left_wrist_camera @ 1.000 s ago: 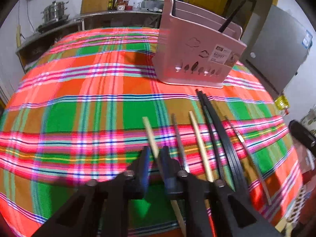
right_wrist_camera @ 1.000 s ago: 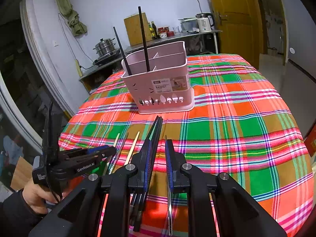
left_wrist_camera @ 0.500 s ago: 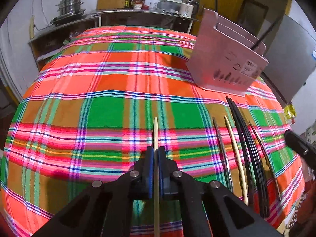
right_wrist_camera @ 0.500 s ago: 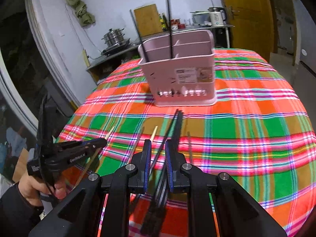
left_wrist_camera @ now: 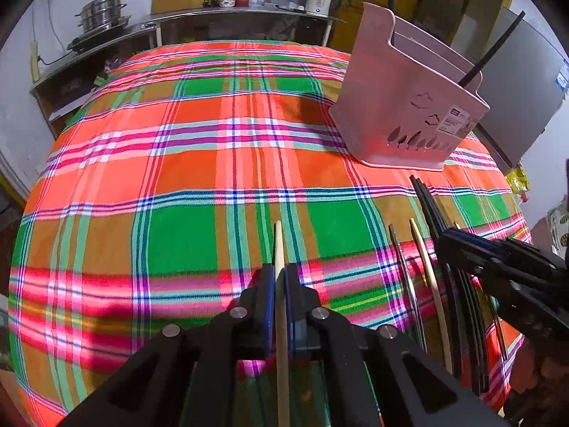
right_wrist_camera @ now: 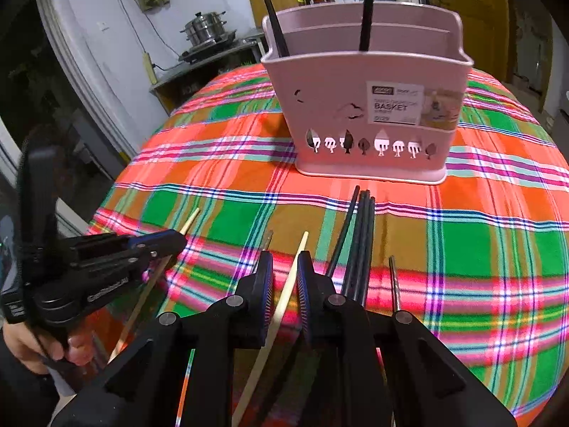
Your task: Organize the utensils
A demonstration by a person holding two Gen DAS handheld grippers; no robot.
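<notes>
Left wrist view showed our left gripper (left_wrist_camera: 280, 286) clamped on a pale chopstick (left_wrist_camera: 279, 245); our right gripper (right_wrist_camera: 284, 277) stood slightly open around the second pale chopstick (right_wrist_camera: 297, 259). With the pink basket (right_wrist_camera: 366, 114) well apart, that thin stick could twist loose.

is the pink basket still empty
No, two black chopsticks already stand in the pink basket, sticking up above its rim.
</notes>
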